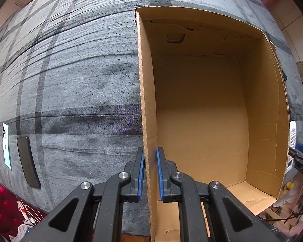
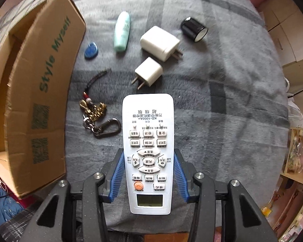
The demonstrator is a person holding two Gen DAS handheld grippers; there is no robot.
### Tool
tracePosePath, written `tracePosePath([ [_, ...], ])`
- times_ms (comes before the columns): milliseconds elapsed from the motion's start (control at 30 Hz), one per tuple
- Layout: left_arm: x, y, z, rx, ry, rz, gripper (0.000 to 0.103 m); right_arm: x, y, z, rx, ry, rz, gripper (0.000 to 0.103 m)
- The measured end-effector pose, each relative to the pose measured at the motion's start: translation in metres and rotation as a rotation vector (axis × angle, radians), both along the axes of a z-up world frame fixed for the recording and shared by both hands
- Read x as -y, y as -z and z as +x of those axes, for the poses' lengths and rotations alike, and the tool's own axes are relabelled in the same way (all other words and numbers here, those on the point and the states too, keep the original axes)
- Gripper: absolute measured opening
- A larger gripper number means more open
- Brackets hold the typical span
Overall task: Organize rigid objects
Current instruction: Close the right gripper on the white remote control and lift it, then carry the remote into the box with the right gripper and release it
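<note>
Grey plaid bedsheet is covering the whole work surface, pink wall and cluttered shelves showing at the edges.

Right gripper is pointing down, blue pads closed against both long sides of the white remote control, gripping it around the button section. Remote is lying face up, display end nearest the camera.

Landmark is the remote, places given as seen in the right wrist view. Just past its far end, small white charger is lying prongs toward the remote. Beyond that, large white charger is sitting prongs to the right. Further right of it, black cylinder is lying on its side, pale end face showing. Up and left of the remote, mint green tube is lying lengthwise. Left of the tube, blue pick-shaped tag. Just left of the remote, keychain with brass charms, dark cord and a carabiner is lying close beside it, not clearly touching. Far left, cardboard box is standing open-topped, green print on its side, well apart from the remote.

Left gripper is pointing down, jaws clamped on the box wall. Box interior is looking bare. Left of the box in the left wrist view, dark phone and pale phone are lying side by side on the sheet.
</note>
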State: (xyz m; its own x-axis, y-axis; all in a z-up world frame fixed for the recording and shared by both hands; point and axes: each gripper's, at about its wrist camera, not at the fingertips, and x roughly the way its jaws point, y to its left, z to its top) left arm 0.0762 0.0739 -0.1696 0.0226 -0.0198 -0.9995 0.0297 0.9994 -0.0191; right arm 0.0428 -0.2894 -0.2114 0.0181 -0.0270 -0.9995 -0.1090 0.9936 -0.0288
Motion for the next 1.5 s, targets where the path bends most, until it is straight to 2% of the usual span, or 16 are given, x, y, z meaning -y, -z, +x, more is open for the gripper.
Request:
tracePosePath([
  [200, -0.001, -0.002, -0.002, 0.006, 0.007, -0.008, 0.012, -0.006, -0.021, -0.001, 0.043, 0.007, -0.002, 0.05],
  [400, -0.001, -0.003, -0.002, 0.006, 0.005, -0.013, 0.012, -0.02, -0.061, 0.005, 0.071, -0.007, 0.001, 0.05],
  [433, -0.001, -0.003, -0.001, 0.008, 0.007, -0.015, 0.012, -0.027, -0.073, 0.005, 0.074, -0.014, 0.0, 0.05],
  [533, -0.002, -0.004, -0.002, 0.011, 0.01, -0.017, 0.012, -0.041, -0.086, 0.01, 0.09, -0.038, 0.009, 0.05],
  [833, -0.001, -0.004, -0.001, 0.008, 0.013, -0.016, 0.012, -0.098, -0.111, 0.025, 0.106, -0.141, 0.051, 0.05],
  [1167, -0.004, -0.003, 0.0, 0.0, -0.013, -0.026, 0.012, -0.162, -0.103, 0.039, 0.08, -0.262, 0.097, 0.05],
  [1500, -0.004, -0.002, 0.002, -0.017, -0.026, -0.02, 0.012, -0.21, -0.071, 0.057, 0.026, -0.353, 0.099, 0.05],
])
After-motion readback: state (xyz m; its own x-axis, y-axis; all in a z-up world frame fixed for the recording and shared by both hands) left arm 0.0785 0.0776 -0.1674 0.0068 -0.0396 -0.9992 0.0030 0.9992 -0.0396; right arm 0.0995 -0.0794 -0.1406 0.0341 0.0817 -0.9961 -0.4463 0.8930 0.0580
